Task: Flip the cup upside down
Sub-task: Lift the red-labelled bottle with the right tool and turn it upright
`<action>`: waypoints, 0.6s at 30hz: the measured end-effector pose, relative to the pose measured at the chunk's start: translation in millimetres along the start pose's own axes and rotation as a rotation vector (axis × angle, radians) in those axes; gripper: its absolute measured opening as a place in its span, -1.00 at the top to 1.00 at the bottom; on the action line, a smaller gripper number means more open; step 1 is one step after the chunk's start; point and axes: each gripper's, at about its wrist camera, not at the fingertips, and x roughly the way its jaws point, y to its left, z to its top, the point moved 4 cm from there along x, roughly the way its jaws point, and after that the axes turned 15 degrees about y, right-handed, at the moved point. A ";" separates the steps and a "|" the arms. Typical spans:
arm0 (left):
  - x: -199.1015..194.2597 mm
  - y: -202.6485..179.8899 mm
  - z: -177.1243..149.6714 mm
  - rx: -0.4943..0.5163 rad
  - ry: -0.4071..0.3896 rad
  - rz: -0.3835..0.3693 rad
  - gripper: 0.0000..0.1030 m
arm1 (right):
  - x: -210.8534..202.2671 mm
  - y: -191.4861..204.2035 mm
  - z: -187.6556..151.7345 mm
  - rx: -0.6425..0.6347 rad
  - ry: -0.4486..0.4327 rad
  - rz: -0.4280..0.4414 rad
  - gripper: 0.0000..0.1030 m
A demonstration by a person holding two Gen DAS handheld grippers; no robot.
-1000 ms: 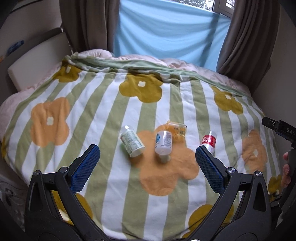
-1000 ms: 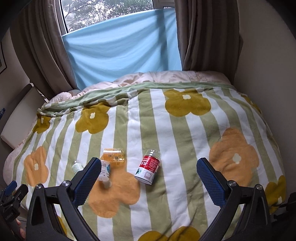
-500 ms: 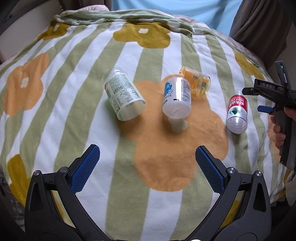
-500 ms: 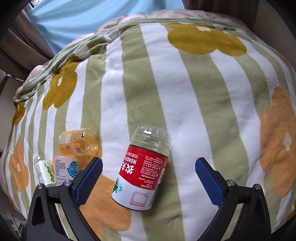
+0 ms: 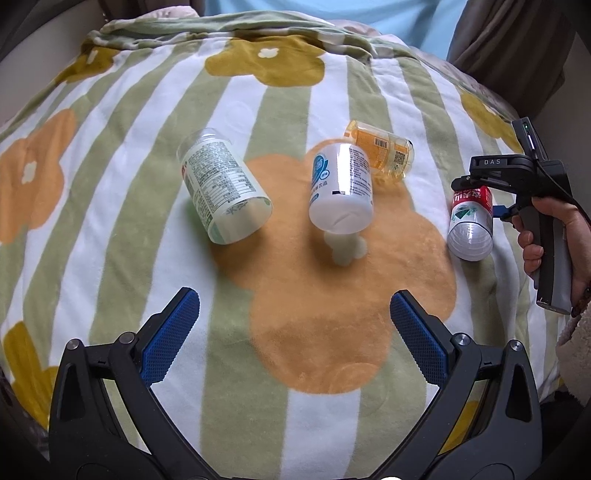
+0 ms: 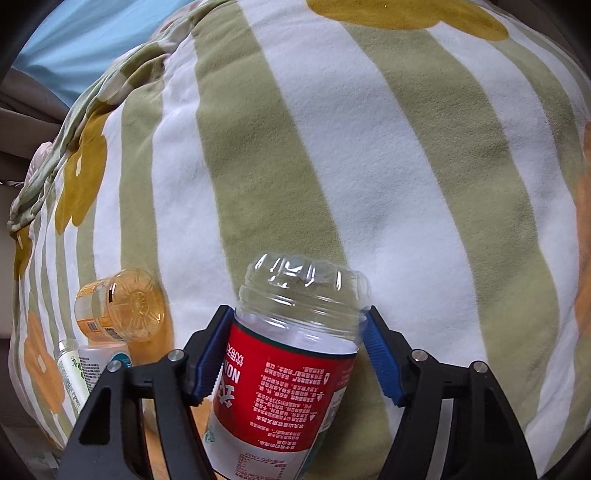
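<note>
Currently my right claw [image 6: 297,354] is clamped on the red-labelled cup [image 6: 284,373], "NON" legible; my left claw [image 5: 295,328] hovers spread above the bed [image 5: 110,184].

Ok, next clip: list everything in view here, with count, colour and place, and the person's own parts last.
Red-label cup: 1, clear, on its side between the right gripper's pads.
Orange cup: 1, on its side, behind the blue-label cup.
Blue-label cup: 1, white, mid-blanket on its side.
Green-label cup: 1, pale, on its side, left of it.
Blanket: 1, green-white stripes with orange flowers.
Curtains: brown, behind.
Blue sheet: 1, behind.
Left gripper: open, empty.
Right gripper: around the red-label cup.
Hand: 1, on the right gripper's handle.
</note>
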 end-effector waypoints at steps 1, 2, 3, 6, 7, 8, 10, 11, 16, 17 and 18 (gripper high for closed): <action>-0.6 0.7 -0.3 -0.002 0.000 -0.003 -0.99 | -0.4 -1.0 -0.1 0.002 -0.002 0.003 -0.26; -1.3 1.5 -0.5 -0.004 -0.001 -0.005 -0.99 | -0.8 -1.6 -0.4 0.002 -0.003 0.005 -0.25; -2.3 2.3 -0.7 -0.004 -0.002 -0.006 -0.99 | -1.1 0.0 1.4 0.000 -0.005 0.007 -0.25; -4.7 5.6 -1.4 0.001 -0.002 -0.009 -0.99 | -5.1 3.4 -2.2 -0.009 -0.009 0.014 -0.25; -5.5 6.9 -1.7 0.005 -0.001 -0.007 -0.99 | -7.2 4.6 -4.8 -0.014 -0.011 0.016 -0.25; -6.4 8.7 -2.2 0.007 0.000 -0.004 -0.99 | -8.9 6.7 -8.1 -0.020 -0.013 0.011 -0.25; -8.9 13.5 -3.5 0.008 -0.001 -0.002 -0.99 | -14.1 10.8 -15.8 -0.033 -0.018 0.008 -0.25; -10.4 16.5 -4.5 0.006 -0.001 -0.004 -0.99 | -16.5 13.4 -20.5 -0.040 -0.017 0.013 -0.25; -18.8 33.1 -12.1 0.002 0.000 -0.009 -0.99 | -26.3 41.0 -57.0 -0.112 -0.013 0.019 -0.25; -20.6 36.8 -14.3 0.002 0.002 -0.009 -0.99 | -27.7 45.2 -67.8 -0.129 -0.011 0.020 -0.25; -22.7 40.4 -16.5 0.003 0.003 -0.009 -0.99 | -28.2 50.6 -78.4 -0.142 -0.006 0.024 -0.25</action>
